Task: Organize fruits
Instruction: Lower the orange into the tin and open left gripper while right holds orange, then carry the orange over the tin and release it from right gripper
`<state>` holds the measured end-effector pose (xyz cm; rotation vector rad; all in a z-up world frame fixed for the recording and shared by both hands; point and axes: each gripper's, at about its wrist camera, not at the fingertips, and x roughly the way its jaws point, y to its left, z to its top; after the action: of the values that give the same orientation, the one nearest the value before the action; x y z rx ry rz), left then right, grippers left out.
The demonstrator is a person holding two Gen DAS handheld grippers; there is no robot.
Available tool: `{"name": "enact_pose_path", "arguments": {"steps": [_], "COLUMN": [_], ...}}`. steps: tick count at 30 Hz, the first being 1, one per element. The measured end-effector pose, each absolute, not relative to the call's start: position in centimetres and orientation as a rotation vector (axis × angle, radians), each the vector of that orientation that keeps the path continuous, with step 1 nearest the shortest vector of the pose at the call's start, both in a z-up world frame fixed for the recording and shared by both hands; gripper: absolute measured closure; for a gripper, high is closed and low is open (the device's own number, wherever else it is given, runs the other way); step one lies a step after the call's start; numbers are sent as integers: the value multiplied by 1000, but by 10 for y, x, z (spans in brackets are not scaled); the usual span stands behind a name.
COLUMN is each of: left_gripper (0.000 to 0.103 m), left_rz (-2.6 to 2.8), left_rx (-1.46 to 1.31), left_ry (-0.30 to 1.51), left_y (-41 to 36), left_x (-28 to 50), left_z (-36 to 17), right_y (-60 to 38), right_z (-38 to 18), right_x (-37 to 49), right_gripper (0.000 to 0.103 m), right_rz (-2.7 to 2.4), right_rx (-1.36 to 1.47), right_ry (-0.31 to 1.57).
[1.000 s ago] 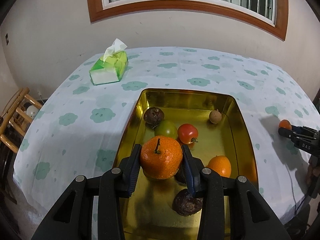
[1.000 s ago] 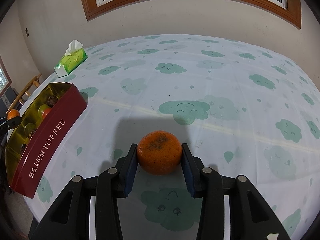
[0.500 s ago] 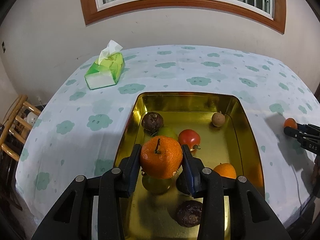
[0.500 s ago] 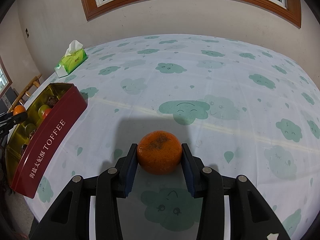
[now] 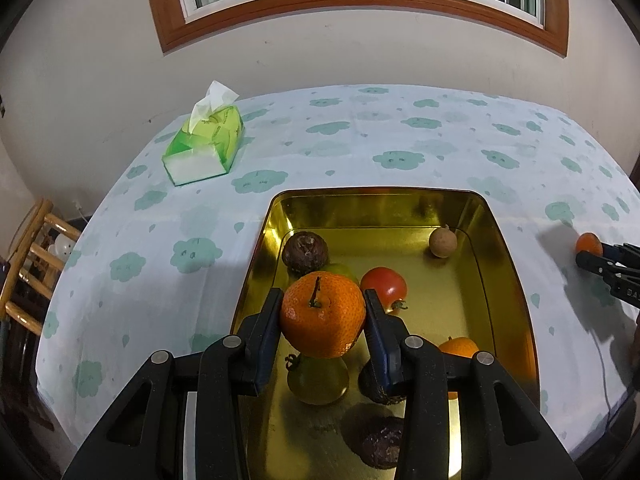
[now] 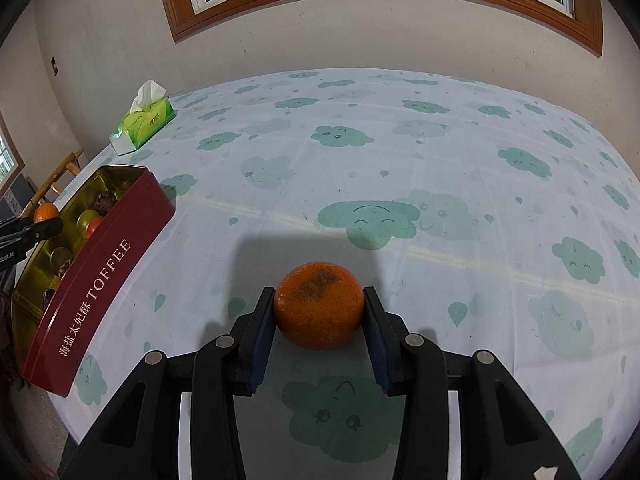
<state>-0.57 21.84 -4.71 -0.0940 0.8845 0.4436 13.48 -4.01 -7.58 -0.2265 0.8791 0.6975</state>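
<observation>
Tissue box (image 5: 204,142) lies behind-left of fruit tin (image 5: 504,240).

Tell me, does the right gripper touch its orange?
Touching. The right wrist view shows both pads of the right gripper pressed against the sides of the orange.

Fruit crowds the tin's (image 5: 516,280) near half; bare gold floor (image 5: 448,280) lies open toward its far wall.

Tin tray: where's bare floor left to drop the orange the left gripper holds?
The tin tray has bare floor along its far wall, between the dark fruit and the small brown fruit, and right of the red tomato. The near end, under the left gripper, is crowded.
</observation>
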Motion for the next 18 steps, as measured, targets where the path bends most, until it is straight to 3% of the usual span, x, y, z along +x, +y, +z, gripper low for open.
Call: {"name": "enact_pose_path", "arguments": {"steps": [12, 16, 18], "left_gripper": [60, 34, 32], "left_rz": [446, 466, 475], "left_rx": [-111, -99, -85], "left_ry": [913, 872, 838], "left_y": [226, 225, 223], "left_x": [4, 2, -1], "left_z": [-51, -44, -38], "right_y": [-40, -40, -40], "right_z": [-76, -76, -76], "right_x": [135, 135, 135], "right_gripper": [64, 64, 64], "right_rz": [698, 698, 698], "right_rx": [-227, -226, -226], "right_ry": [879, 879, 880]}}
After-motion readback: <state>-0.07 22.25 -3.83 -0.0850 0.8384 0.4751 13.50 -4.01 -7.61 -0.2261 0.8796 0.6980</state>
